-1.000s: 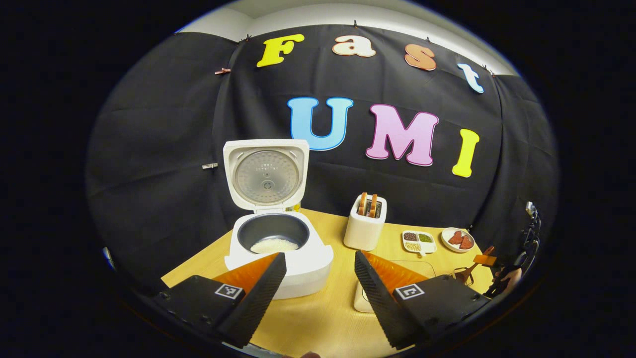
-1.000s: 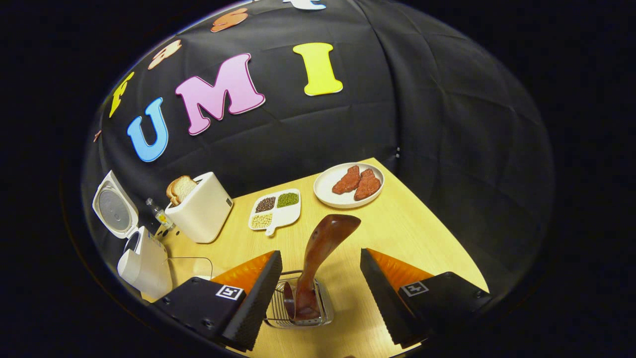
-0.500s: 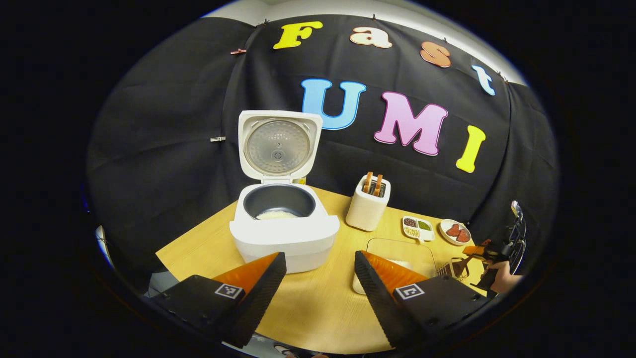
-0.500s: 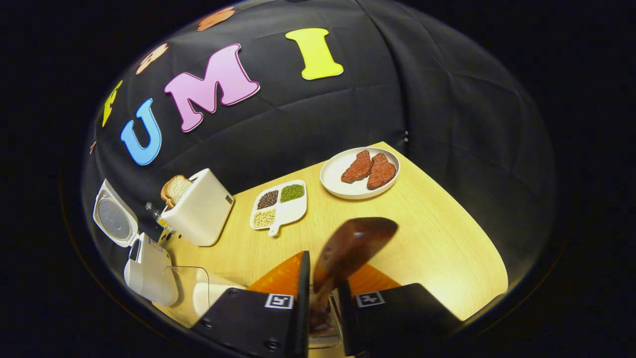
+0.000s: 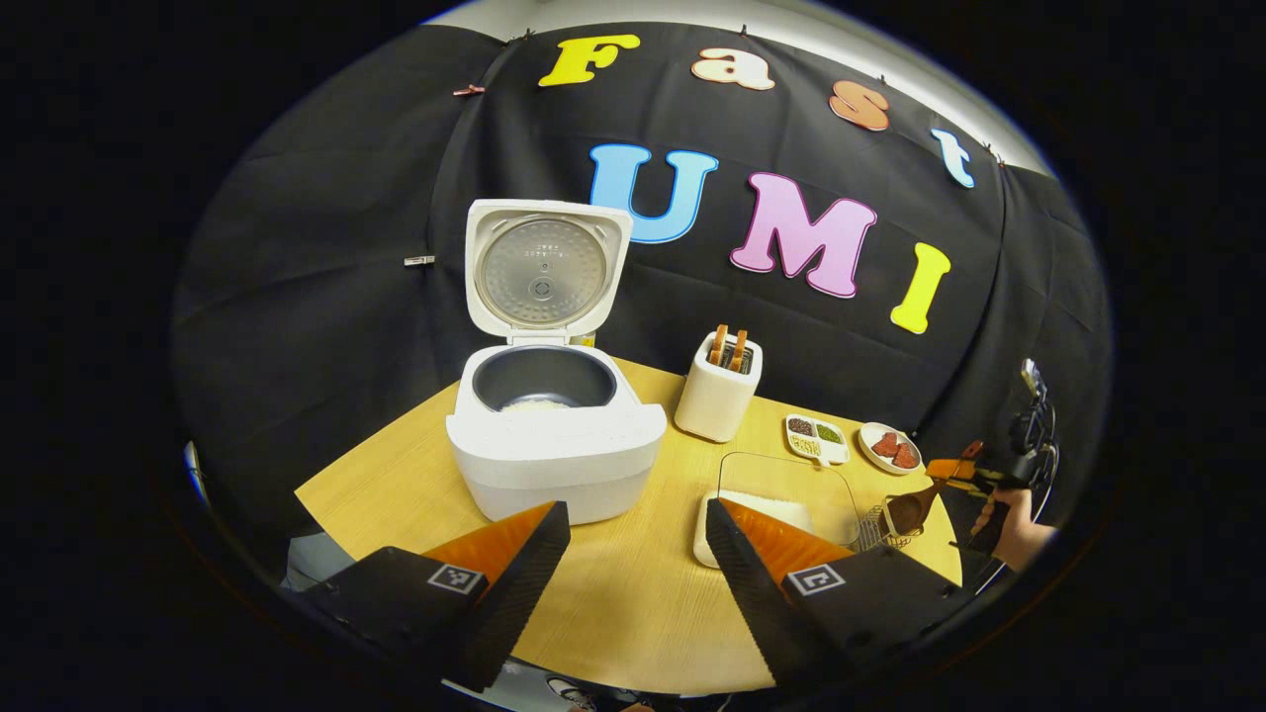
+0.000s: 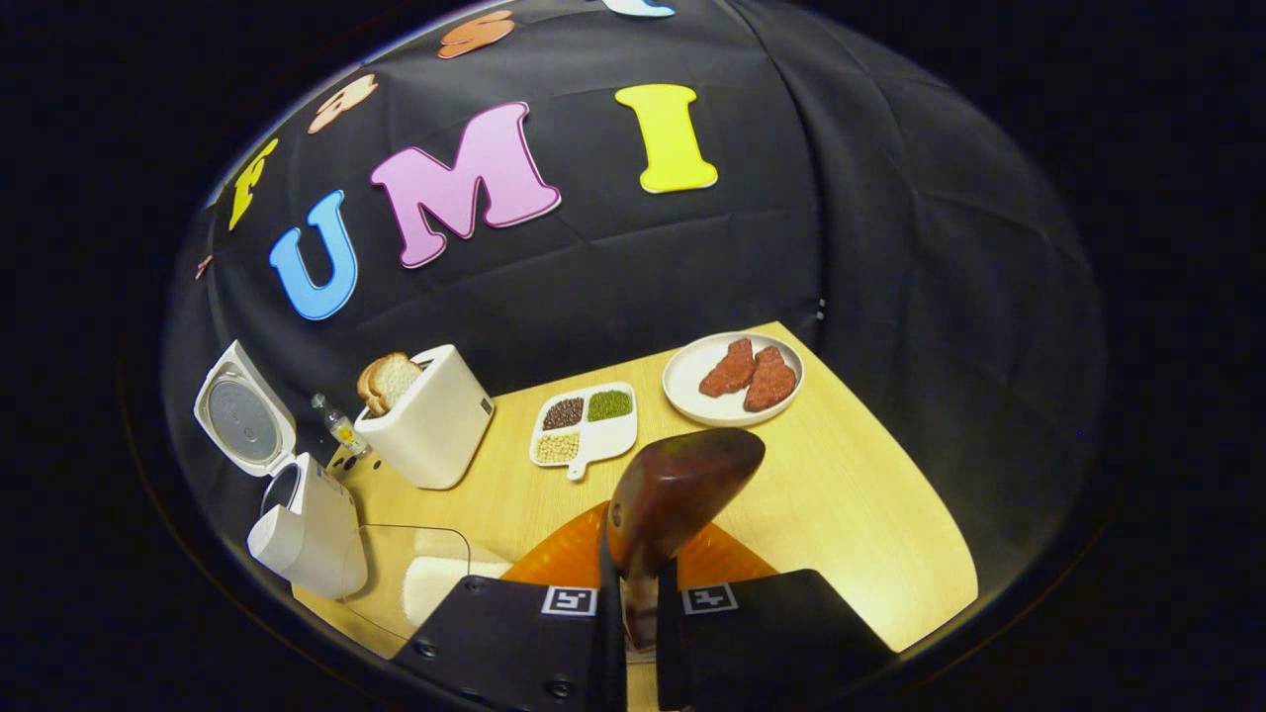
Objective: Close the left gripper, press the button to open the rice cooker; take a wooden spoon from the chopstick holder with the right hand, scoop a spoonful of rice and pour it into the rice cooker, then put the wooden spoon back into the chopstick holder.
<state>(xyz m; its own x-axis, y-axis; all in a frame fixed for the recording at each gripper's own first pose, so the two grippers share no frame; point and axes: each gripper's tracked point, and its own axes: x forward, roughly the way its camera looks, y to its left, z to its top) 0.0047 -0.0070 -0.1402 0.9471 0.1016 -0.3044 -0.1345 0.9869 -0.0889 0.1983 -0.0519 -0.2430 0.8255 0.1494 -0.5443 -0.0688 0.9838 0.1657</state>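
Right gripper (image 6: 633, 633): both fingers clamped on the handle of the wooden spoon (image 6: 678, 489), whose bowl end sticks up and forward just past the fingertips. Left gripper (image 5: 633, 574): fingers spread wide, nothing between them, hovering over the near edge of the table (image 5: 613, 613). Taking the rice cooker (image 5: 554, 455) as landmark: it sits just beyond the left gripper, lid hinged fully up, inner pot exposed with a little white rice at the bottom. Right of the cooker and nearer the camera, a clear container of rice (image 5: 776, 499). Right of that container, the wire chopstick holder (image 5: 875, 529), with the right gripper seen farther off in the left gripper view, held by a person's hand (image 5: 1014, 519), spoon in its grip beside the holder; can't tell whether the spoon tip is clear of the wire. Behind and right of the cooker, a white toaster (image 5: 717, 396) with bread slices in the slots. Further right of the cooker, past the toaster, a divided dish (image 6: 584, 425) of beans and grains, then a round plate (image 6: 732, 381) with two reddish pieces near the table's far corner. A small bottle (image 6: 338, 427) stands between cooker and toaster in the right gripper view.
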